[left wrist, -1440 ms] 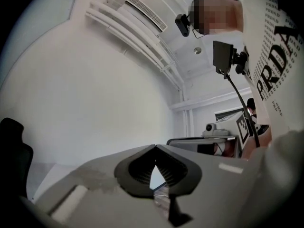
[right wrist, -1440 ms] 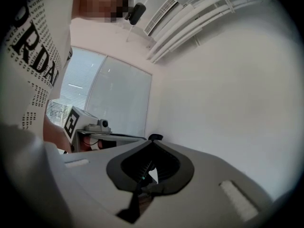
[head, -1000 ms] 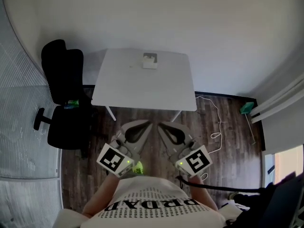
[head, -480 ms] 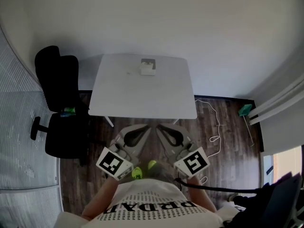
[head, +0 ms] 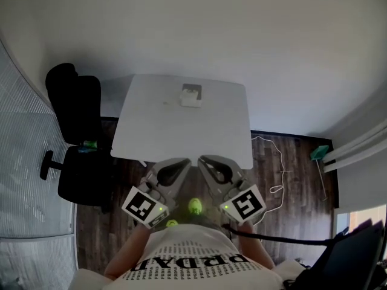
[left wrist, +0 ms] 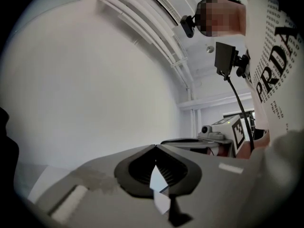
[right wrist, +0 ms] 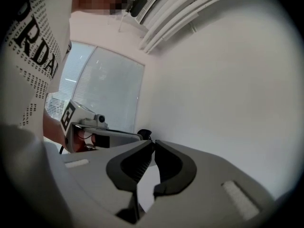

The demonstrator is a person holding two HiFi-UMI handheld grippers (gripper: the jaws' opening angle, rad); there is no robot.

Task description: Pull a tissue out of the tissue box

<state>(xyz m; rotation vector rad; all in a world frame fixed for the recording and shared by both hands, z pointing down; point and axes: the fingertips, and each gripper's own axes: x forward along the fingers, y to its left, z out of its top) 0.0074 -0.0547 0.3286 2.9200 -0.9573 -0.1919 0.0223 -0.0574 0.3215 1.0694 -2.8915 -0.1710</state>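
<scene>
The tissue box is a small white box with a tissue showing at its top, standing near the far edge of the white table. My left gripper and right gripper are held side by side in front of my chest, their tips at the table's near edge, well short of the box. Both are shut with nothing between the jaws. In the left gripper view the left gripper has its jaw tips meeting, and in the right gripper view the right gripper is closed too. Neither gripper view shows the box.
A black office chair stands left of the table beside a ribbed glass wall. A white cable and a small green object lie on the dark wood floor at the right. A white wall is behind the table.
Both grippers and I have moved toward the table; its near edge now sits right at the gripper tips. Both grippers stay shut and empty.
</scene>
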